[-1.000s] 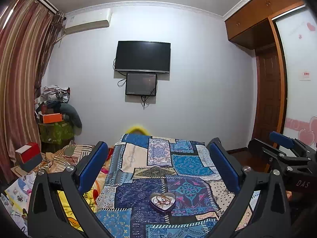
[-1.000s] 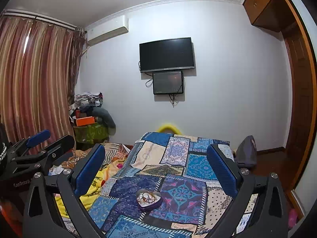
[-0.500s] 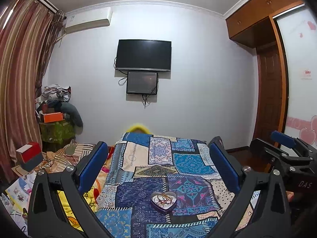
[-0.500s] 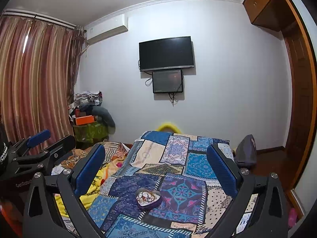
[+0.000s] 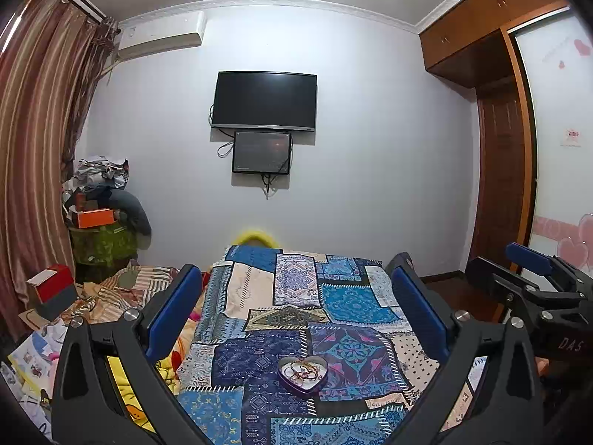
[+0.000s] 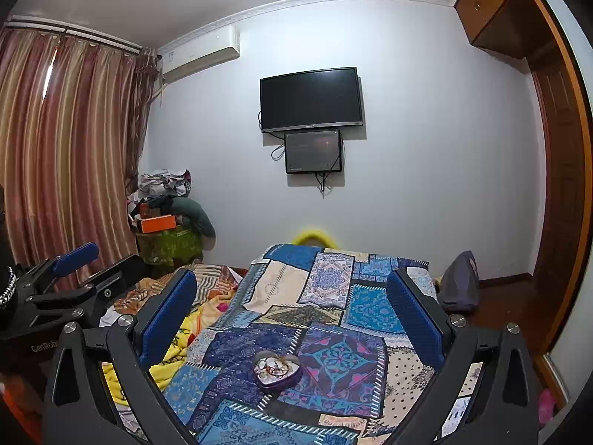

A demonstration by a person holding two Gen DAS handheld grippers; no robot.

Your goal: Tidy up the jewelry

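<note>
On the bed, a patchwork quilt [image 5: 296,315] in blues and creams carries a heart-shaped tin [image 5: 302,369] with a tangle of bangles and chains [image 5: 304,367] inside; it sits on a dark blue patch toward the near edge of the bed, roughly midway across. The left hand-held gripper [image 5: 300,311] hangs above the bed with its blue pads [image 5: 174,311] spread wide, nothing between them. The right hand-held gripper [image 6: 292,315] is likewise splayed apart and holds nothing, just beside the other. Both point at the far wall, where a television [image 5: 265,101] hangs above a smaller screen [image 5: 261,152].
</note>
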